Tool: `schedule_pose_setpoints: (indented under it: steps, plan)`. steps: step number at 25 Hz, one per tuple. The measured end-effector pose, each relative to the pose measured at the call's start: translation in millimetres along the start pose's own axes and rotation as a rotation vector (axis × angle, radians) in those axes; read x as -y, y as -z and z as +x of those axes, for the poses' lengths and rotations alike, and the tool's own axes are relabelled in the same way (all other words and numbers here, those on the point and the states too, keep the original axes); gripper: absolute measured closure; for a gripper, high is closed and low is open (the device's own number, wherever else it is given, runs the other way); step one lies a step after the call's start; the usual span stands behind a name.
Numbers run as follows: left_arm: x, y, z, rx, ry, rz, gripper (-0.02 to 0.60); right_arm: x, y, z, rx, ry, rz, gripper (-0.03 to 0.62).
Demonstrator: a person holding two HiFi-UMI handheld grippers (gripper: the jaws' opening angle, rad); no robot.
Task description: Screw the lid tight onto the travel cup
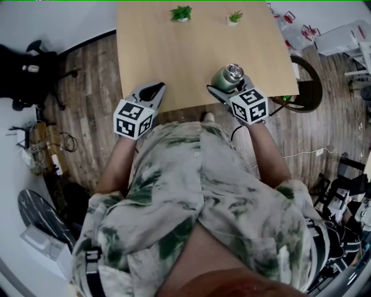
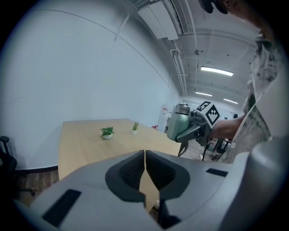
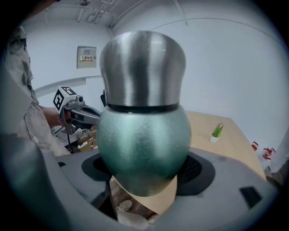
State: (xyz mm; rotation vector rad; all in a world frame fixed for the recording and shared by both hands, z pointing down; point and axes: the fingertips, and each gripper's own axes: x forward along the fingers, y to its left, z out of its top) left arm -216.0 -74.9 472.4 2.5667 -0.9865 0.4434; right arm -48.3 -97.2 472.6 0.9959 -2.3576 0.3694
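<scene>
I see a light wooden table [image 1: 174, 58] filling the upper middle of the head view, its near edge running across just above mid-frame. Two small green potted plants stand on it along the top of the frame, well apart: the larger plant [image 1: 181, 13] at left, the smaller plant [image 1: 235, 17] at right. The table stands on a wood-plank floor [image 1: 87, 133].

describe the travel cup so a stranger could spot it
Find the light wooden table; at its near edge the right tool grips the travel cup. It has a round matte green body under a shiny steel lid, unlike the two tiny potted plants at the far end.
</scene>
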Motion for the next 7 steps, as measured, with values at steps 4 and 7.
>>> schedule_pose_setpoints:
  steps: [4,7]
  plan:
    - [-1,-2,9,-0.001,-0.009,-0.003,0.552,10,1,2,-0.004,-0.007,-0.008,0.2]
    - [-3,-6,19,-0.001,-0.013,-0.008,0.552,20,1,5,-0.008,-0.013,-0.012,0.2]
